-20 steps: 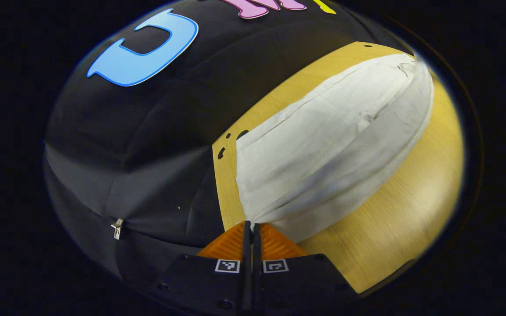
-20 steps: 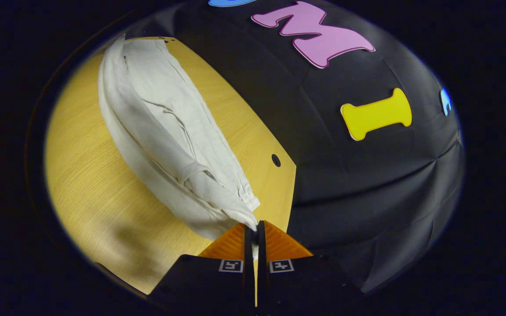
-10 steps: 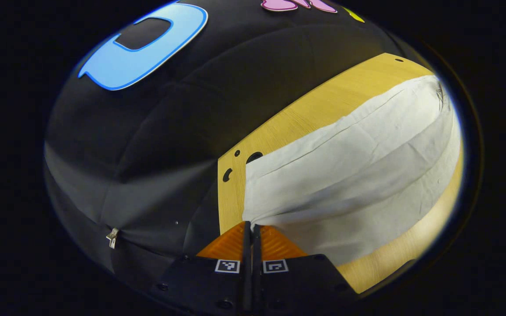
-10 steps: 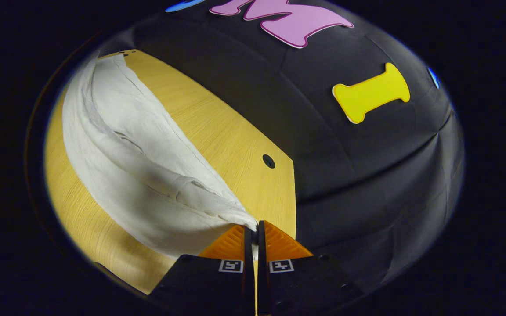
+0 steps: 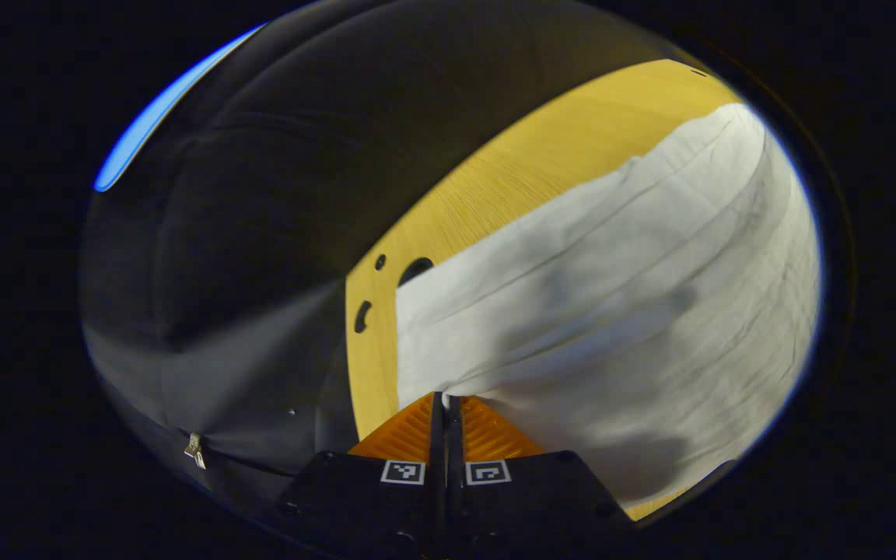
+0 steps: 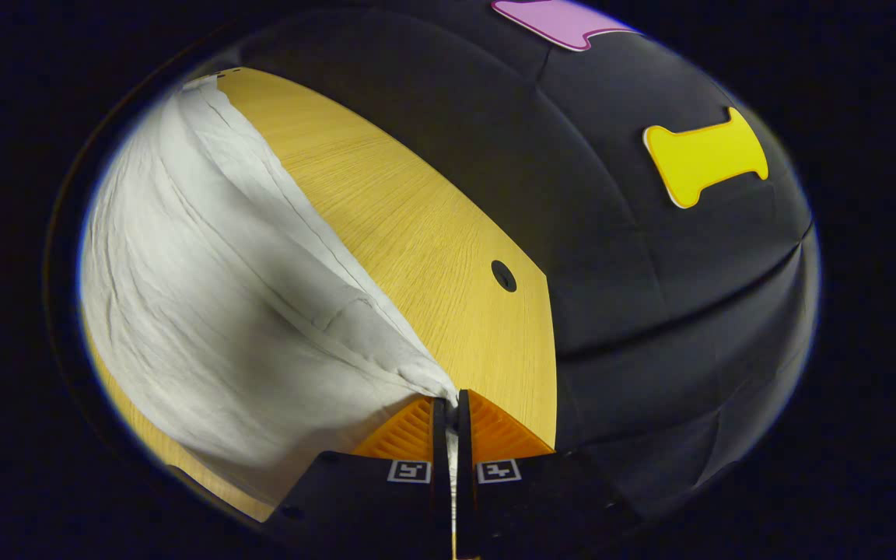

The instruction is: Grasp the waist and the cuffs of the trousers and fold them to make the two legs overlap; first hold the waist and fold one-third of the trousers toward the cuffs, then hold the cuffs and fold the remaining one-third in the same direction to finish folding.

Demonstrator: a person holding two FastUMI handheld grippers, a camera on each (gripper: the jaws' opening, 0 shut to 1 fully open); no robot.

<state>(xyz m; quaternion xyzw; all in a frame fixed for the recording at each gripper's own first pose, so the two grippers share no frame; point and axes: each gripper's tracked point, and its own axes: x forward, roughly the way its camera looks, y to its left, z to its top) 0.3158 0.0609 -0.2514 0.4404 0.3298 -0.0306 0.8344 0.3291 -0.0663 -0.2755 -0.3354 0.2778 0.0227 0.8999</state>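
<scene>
The white trousers (image 5: 611,295) lie lengthwise on the wooden table (image 5: 510,171). My left gripper (image 5: 445,398) is shut on a corner of their straight-hemmed end, near the table's end edge. In the right gripper view the trousers (image 6: 207,311) stretch away to the upper left, with a seam and gathered fabric at the near end. There my right gripper (image 6: 448,400) is shut on a corner of that gathered end, with the cloth pulled taut into its fingers. A shadow falls across the fabric in both views.
The table's end has several dark holes (image 5: 415,270), and another hole (image 6: 503,275) sits by its edge in the right gripper view. Black cloth wall surrounds the table (image 6: 417,233), and a zipper pull (image 5: 195,449) hangs low on the left.
Both grippers have come down closer to the table while keeping hold of the fabric. The trousers now spread wider and look larger in both views.
</scene>
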